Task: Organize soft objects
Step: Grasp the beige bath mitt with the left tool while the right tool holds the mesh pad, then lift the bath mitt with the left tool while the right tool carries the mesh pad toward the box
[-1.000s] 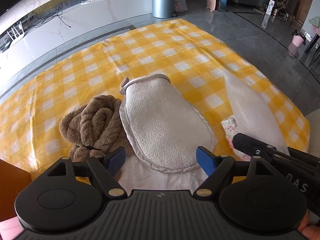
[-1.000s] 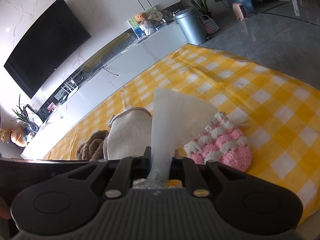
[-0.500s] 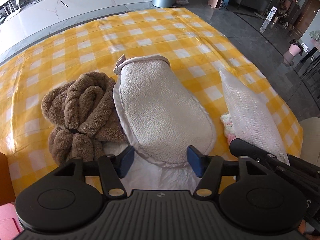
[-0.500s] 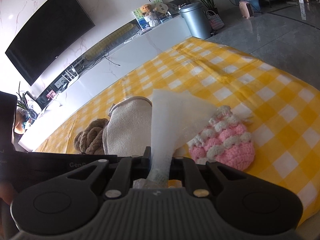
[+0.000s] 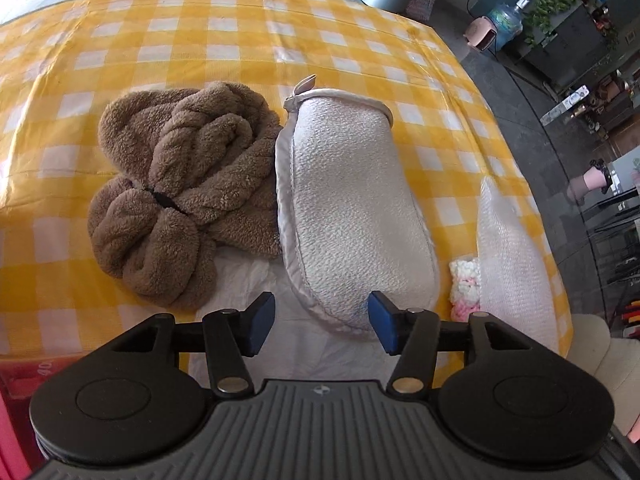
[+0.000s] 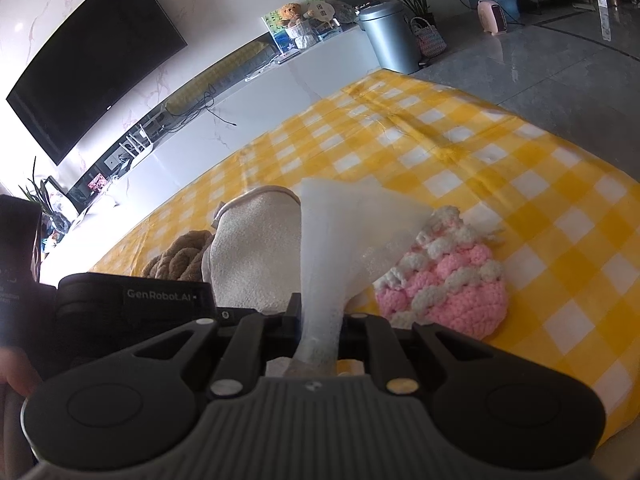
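A cream bath mitt (image 5: 352, 208) lies on the yellow checked tablecloth (image 5: 200, 40), with a brown fluffy towel bundle (image 5: 180, 200) against its left side. My left gripper (image 5: 320, 320) hovers over the mitt's near end. Its jaws are opening; the mitt's tip sits between the blue pads (image 5: 262, 322), and the left pad is clear of it. My right gripper (image 6: 320, 314) is shut on a white foam sheet (image 6: 332, 232) that rises from its jaws. A pink and white crochet pouch (image 6: 448, 284) rests just right of the sheet. The mitt (image 6: 256, 248) also shows in the right wrist view.
White paper (image 5: 248, 280) lies under the mitt and towel. The table's right edge drops to a grey floor (image 5: 540, 120). A silver bin (image 6: 388, 36) and a low white counter (image 6: 260, 92) stand beyond the far edge. A red box (image 5: 16, 368) sits at the near left.
The left gripper has come down closer over the mitt and rolled, and its jaws stand narrower than a second ago. The right gripper still holds the foam sheet in place.
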A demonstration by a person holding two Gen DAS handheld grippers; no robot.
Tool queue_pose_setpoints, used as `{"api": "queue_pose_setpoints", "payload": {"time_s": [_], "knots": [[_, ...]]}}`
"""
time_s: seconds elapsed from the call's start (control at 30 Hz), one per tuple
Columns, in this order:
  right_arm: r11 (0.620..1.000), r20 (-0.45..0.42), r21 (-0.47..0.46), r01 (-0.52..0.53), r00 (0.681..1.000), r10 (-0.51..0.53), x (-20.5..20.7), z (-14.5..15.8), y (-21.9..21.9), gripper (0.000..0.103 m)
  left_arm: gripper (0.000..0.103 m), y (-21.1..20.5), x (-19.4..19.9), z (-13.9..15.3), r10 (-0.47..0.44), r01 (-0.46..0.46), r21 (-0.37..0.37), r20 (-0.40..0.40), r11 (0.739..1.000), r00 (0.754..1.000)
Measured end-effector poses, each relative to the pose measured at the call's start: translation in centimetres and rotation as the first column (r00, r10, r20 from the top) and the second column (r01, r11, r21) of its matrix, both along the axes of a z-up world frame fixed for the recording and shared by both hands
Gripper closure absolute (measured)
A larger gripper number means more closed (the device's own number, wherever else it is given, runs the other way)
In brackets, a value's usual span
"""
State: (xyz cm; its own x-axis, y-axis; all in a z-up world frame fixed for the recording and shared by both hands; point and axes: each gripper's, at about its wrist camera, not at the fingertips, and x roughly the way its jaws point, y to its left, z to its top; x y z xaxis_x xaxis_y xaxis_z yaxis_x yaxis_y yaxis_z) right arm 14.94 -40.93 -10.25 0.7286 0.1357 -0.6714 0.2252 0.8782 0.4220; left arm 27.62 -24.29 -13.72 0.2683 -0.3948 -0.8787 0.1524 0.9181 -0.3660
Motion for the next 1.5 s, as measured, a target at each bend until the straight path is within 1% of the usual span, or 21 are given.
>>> {"api": "queue_pose_setpoints", "payload": {"time_s": [0.07,0.13,0.2,0.23,0.27,0.33,0.37,0.4,0.53,0.6,0.7,0.77,0.87,0.97,1.17,1.27,1.33,1.4,1.43,1.47,1.5], "knots": [[1.000,0.000,0.001,-0.003,1.000,0.003,0.0,0.0,0.0,0.090,0.039,0.4,0.5,-0.5,0.009,-0.013,-0.076,-0.047,0.997,0.999],[1.000,0.000,0.002,0.006,1.000,-0.006,0.0,-0.1,-0.1,0.090,0.039,1.1,1.1,-0.9,0.023,-0.037,-0.146,-0.097,0.989,0.995],[1.000,-0.002,0.001,0.016,1.000,-0.016,0.0,-0.1,-0.3,0.090,0.040,1.6,1.7,-1.4,0.062,-0.090,-0.182,-0.153,0.979,0.986],[1.000,-0.004,-0.001,0.016,1.000,-0.016,0.1,-0.2,-0.3,0.090,0.046,1.8,2.0,-1.6,0.067,-0.101,-0.196,-0.173,0.975,0.983],[1.000,-0.007,-0.003,0.011,1.000,-0.011,0.1,-0.2,-0.1,0.090,0.061,1.7,2.4,-1.7,0.063,-0.100,-0.203,-0.181,0.974,0.982],[1.000,-0.007,-0.004,-0.007,1.000,0.007,0.2,-0.2,0.1,0.090,0.079,1.8,2.6,-1.4,0.050,-0.082,-0.195,-0.164,0.977,0.985],[1.000,-0.006,-0.003,-0.012,1.000,0.012,0.2,-0.2,0.2,0.090,0.085,1.9,2.5,-1.2,0.041,-0.070,-0.199,-0.149,0.977,0.988],[1.000,-0.006,-0.004,-0.013,1.000,0.013,0.3,-0.3,0.2,0.090,0.088,2.0,2.3,-1.0,0.039,-0.067,-0.211,-0.137,0.975,0.990],[1.000,-0.009,-0.011,-0.006,1.000,0.006,0.4,-0.3,0.2,0.090,0.095,3.1,1.5,0.3,0.071,-0.094,-0.302,-0.085,0.949,0.994],[1.000,-0.010,-0.014,-0.006,1.000,0.006,0.3,-0.3,0.2,0.090,0.097,3.4,1.3,1.1,0.073,-0.084,-0.314,-0.046,0.946,0.996],[1.000,-0.002,-0.016,-0.007,1.000,0.007,0.2,-0.2,0.3,0.089,0.097,3.8,0.7,2.2,0.074,-0.088,-0.333,-0.056,0.939,0.996],[1.000,0.002,-0.009,-0.005,1.000,0.005,0.0,-0.2,0.2,0.090,0.097,4.1,-0.2,3.2,0.052,-0.059,-0.353,-0.029,0.934,0.998],[1.000,0.002,-0.011,0.001,1.000,-0.001,-0.1,-0.1,0.1,0.090,0.098,4.1,-1.7,5.1,-0.004,0.014,-0.313,0.030,0.950,1.000],[1.000,0.004,-0.013,-0.001,1.000,0.002,-0.2,0.0,0.2,0.090,0.098,4.7,-3.7,6.8,-0.064,0.080,-0.276,0.065,0.958,0.996],[1.000,0.001,-0.016,0.003,1.000,-0.003,-0.3,0.2,0.3,0.089,0.098,6.9,-6.3,9.1,-0.127,0.146,-0.212,0.100,0.966,0.987],[0.999,0.000,-0.032,-0.004,1.000,0.004,-0.2,0.4,0.7,0.089,0.097,7.2,-6.7,9.0,-0.168,0.183,-0.166,0.103,0.969,0.980],[0.999,-0.001,-0.041,-0.017,1.000,0.017,-0.1,0.4,1.1,0.089,0.097,7.1,-6.8,8.5,-0.174,0.188,-0.158,0.096,0.969,0.980],[0.999,-0.006,-0.045,-0.031,1.000,0.030,0.0,0.4,1.4,0.090,0.097,6.8,-6.7,7.7,-0.175,0.183,-0.156,0.068,0.971,0.982],[0.998,-0.009,-0.045,-0.035,0.999,0.035,0.1,0.3,1.5,0.090,0.097,6.3,-6.5,7.4,-0.174,0.179,-0.135,0.051,0.975,0.983],[0.998,-0.008,-0.050,-0.036,0.999,0.036,0.1,0.2,1.5,0.090,0.097,5.9,-6.4,7.2,-0.167,0.171,-0.097,0.040,0.981,0.985],[0.998,-0.006,-0.054,-0.039,0.999,0.038,0.0,0.2,1.6,0.090,0.097,5.5,-6.5,7.0,-0.166,0.168,-0.060,0.046,0.984,0.985]]}}
